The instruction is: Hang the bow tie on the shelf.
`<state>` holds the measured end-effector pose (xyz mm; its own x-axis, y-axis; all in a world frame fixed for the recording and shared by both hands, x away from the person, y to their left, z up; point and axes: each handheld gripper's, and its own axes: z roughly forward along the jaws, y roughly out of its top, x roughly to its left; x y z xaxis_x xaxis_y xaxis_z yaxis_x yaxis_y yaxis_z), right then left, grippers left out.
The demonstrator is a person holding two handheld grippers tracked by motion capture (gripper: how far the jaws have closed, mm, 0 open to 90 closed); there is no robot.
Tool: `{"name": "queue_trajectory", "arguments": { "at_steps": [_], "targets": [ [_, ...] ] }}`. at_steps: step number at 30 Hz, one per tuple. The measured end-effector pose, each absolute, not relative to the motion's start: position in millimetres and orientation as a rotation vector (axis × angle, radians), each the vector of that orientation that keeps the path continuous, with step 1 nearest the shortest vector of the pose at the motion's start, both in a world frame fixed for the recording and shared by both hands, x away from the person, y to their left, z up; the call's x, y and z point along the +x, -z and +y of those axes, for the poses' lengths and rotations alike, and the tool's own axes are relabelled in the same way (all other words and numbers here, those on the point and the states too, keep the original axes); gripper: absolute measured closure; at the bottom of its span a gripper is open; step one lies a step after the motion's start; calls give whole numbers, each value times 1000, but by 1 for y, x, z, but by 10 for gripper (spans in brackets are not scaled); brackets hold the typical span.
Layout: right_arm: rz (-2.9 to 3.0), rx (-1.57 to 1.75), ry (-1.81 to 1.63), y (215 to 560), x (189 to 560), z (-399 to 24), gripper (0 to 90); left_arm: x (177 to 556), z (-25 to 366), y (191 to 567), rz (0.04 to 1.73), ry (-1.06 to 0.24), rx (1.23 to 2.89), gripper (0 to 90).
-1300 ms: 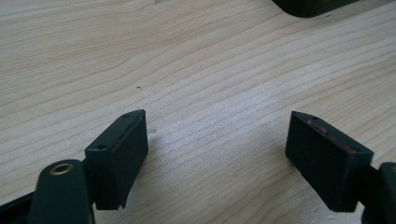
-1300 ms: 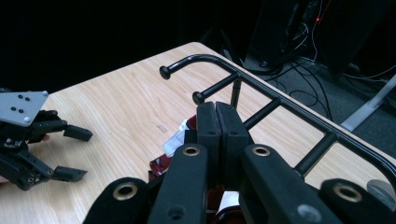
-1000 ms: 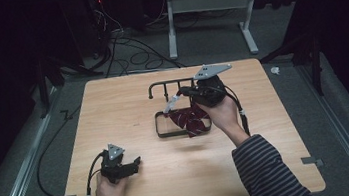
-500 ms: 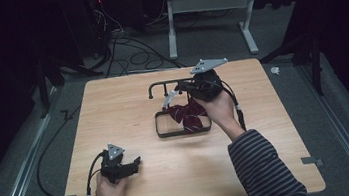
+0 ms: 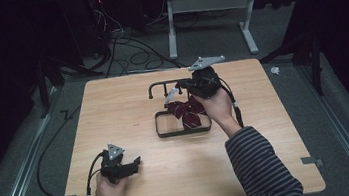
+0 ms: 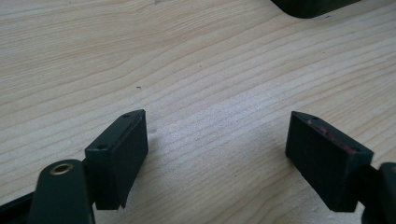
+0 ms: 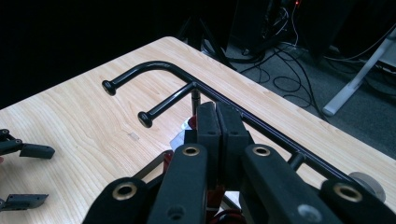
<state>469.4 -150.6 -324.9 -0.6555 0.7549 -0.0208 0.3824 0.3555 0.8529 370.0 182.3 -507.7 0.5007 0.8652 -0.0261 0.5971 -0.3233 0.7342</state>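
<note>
Wooden table [image 5: 113, 110], frame centre. Black metal hook rack [image 5: 161, 85] at centre, base frame below. Dark red cloth [image 5: 188, 114] draped over base, one end pinched in right gripper [image 5: 181, 89], jaws closed. Hanging not yet done. Left gripper [image 5: 135, 161] lower left, jaws wide, empty.

Layout: rack at table centre, one gripper at each side of it.

The wire rack [image 5: 182, 127] stands on the table [image 5: 127, 98] at its middle; its hooked rail [image 5: 161, 85] rises along the far edge of its base frame. A folded cloth [image 5: 187, 112] lies in the base frame, toward the frame's right end. The right gripper [image 5: 181, 88] is over the rack's far right part, just before the rail and above the cloth. The left gripper [image 5: 133, 164] rests on the table at the near left, well apart from the rack, with bare tabletop between its jaws. Cables [image 5: 121, 49] lie on the floor behind the table.
</note>
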Motion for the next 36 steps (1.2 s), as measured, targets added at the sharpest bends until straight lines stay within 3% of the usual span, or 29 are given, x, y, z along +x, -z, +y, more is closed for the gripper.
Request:
{"name": "queue_trajectory", "arguments": {
  "at_steps": [27, 36],
  "targets": [
    [2220, 1040, -1185, 332, 481, -149, 898, 370, 182, 508, 1195, -490, 2045, 215],
    [2219, 1047, -1200, 330, 479, -151, 855, 370, 182, 508, 1196, -490, 2045, 214]
  ]
}}
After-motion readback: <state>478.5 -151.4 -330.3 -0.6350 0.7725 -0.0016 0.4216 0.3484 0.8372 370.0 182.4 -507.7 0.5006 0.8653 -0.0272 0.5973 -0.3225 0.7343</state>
